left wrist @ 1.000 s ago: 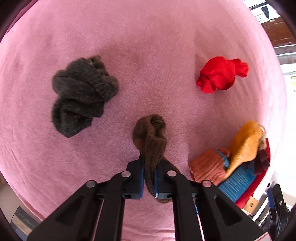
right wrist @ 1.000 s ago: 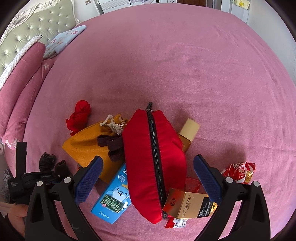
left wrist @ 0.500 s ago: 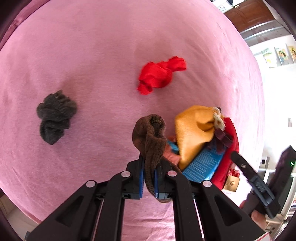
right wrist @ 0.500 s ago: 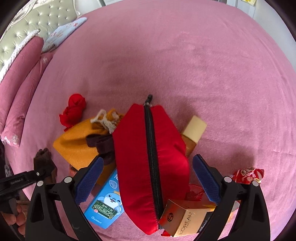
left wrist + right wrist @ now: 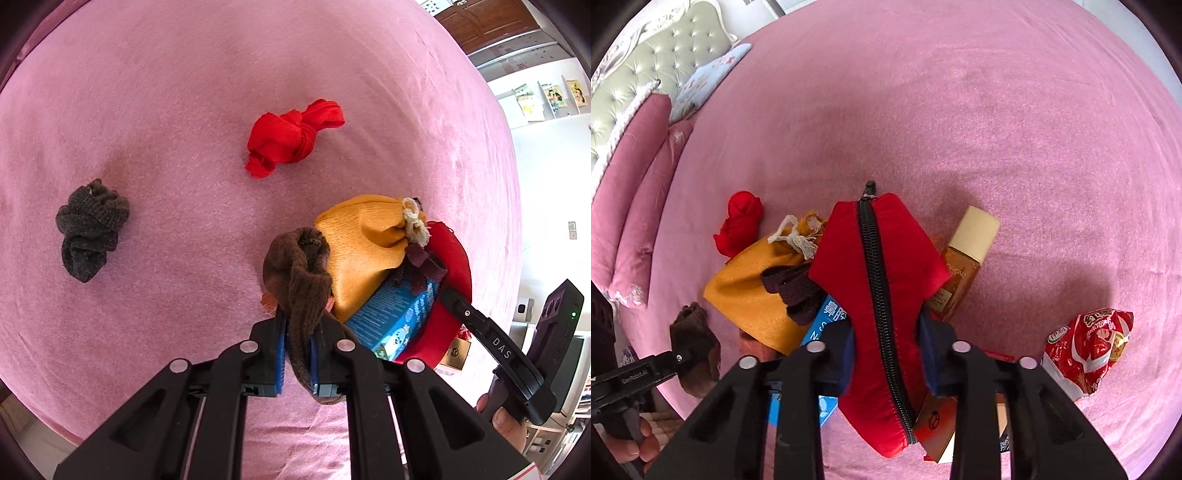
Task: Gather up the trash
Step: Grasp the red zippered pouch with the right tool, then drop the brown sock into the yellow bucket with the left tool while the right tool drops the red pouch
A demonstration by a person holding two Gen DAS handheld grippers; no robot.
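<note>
Gripping a brown sock (image 5: 295, 280), the left gripper (image 5: 295, 360) has its jaws closed on the sock's lower part, w/ the rolled top hanging free above the pile edge on the pink bed (image 5: 184, 110). Right gripper (image 5: 886, 354) jaws are pinched on the red zip pouch (image 5: 875, 266) mid-body; zipper looks shut.

Pile around pouch: mustard drawstring bag (image 5: 750, 291), blue box (image 5: 395, 317), gold bottle (image 5: 960, 273), gold carton (image 5: 934, 421). Red snack wrapper (image 5: 1086, 350) lies apart to the right, red cloth knot (image 5: 291, 138) and dark grey sock (image 5: 88, 229) further off on the bed.

Risks, prob:
- pouch closed → sock can't go in, needs unzip first
- soft pouch fabric may slip from the pinch if lifted
- lifting pouch could drag bag/box lying against it
- sock held low, floppy top may snag on the pile
</note>
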